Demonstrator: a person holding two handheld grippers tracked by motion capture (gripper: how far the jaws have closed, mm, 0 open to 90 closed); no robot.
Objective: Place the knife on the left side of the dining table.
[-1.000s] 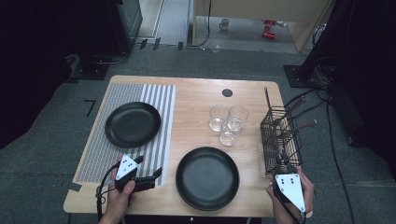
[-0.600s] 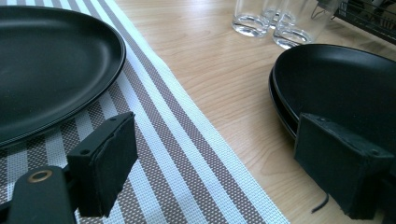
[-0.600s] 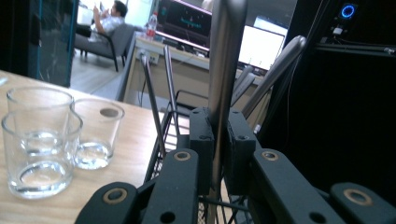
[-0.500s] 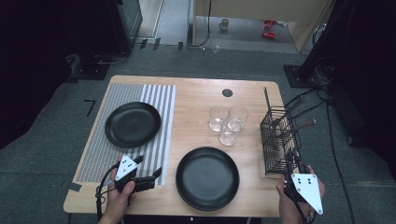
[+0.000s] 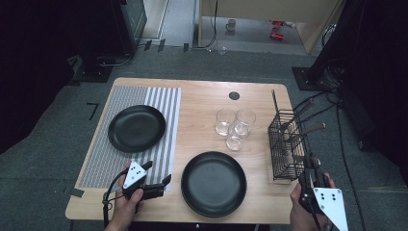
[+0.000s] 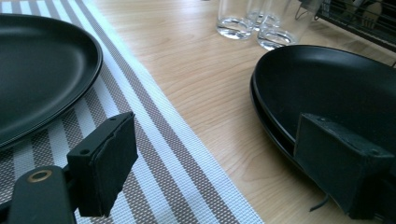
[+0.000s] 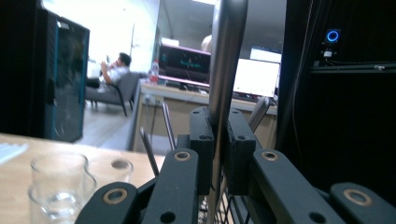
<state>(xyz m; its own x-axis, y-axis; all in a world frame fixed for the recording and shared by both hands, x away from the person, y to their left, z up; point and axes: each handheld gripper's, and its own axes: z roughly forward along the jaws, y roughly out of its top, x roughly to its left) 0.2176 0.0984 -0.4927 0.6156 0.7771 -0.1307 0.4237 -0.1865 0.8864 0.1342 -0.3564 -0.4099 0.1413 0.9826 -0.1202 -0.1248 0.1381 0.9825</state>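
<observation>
My right gripper (image 5: 312, 169) is off the table's front right corner, just beside the wire cutlery basket (image 5: 284, 144). It is shut on the steel handle of a utensil (image 7: 226, 56) that stands upright between its pads (image 7: 201, 140). The utensil's working end is hidden below the jaws. More handles stick up out of the basket. At the front left, my left gripper (image 5: 156, 173) lies low over the striped placemat's (image 5: 159, 101) corner. Its jaws are open and empty, and point toward the near black plate (image 6: 336, 84).
A second black plate (image 5: 137, 127) sits on the placemat at the left. Three clear glasses (image 5: 234, 127) stand in a cluster between the near plate (image 5: 214, 183) and the basket. A small dark hole (image 5: 234, 95) marks the table's far side.
My right gripper has moved right and upward, away from the basket's front corner, with the utensil handle in its jaws. The left gripper has stayed put.
</observation>
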